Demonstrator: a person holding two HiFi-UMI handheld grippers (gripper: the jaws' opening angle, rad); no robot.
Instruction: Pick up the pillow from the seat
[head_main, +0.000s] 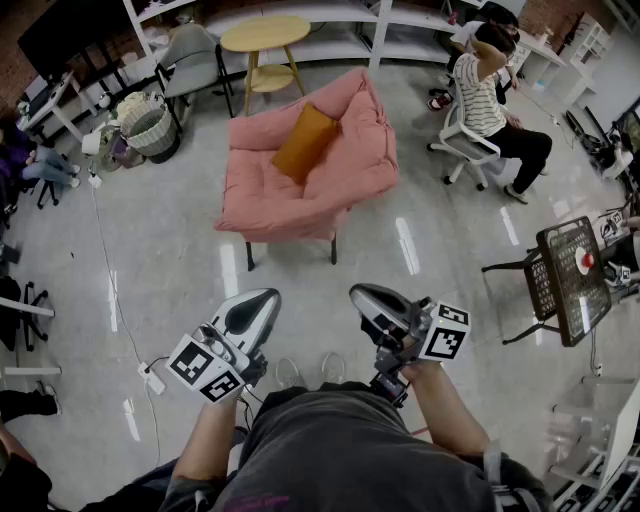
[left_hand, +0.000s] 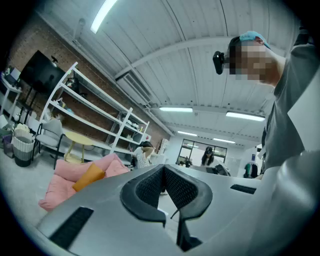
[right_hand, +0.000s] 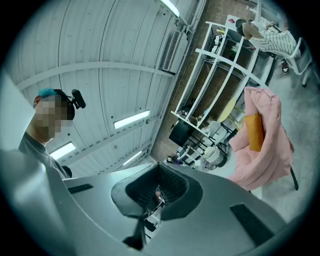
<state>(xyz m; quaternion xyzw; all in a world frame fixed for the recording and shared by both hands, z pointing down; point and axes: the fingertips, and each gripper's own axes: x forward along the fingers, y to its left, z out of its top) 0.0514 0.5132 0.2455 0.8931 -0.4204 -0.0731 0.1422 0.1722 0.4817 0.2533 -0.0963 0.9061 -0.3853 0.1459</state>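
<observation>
An orange pillow (head_main: 305, 141) leans against the backrest of a pink cushioned seat (head_main: 262, 197) on thin dark legs, in the middle of the room. The same pillow (left_hand: 88, 177) and seat (left_hand: 59, 184) appear low at the left in the left gripper view, and the pillow (right_hand: 254, 131) on the seat (right_hand: 267, 155) at the right in the right gripper view. Both grippers are held close to my body, well short of the seat. My left gripper (head_main: 258, 303) is shut and empty. My right gripper (head_main: 365, 299) is shut too, with nothing in it.
A round yellow table (head_main: 265, 36) and a grey chair (head_main: 192, 58) stand behind the seat, with a woven basket (head_main: 151, 127) to the left. A person in a striped shirt (head_main: 484, 95) sits on a white office chair at the right. A black mesh stand (head_main: 568, 277) is near right.
</observation>
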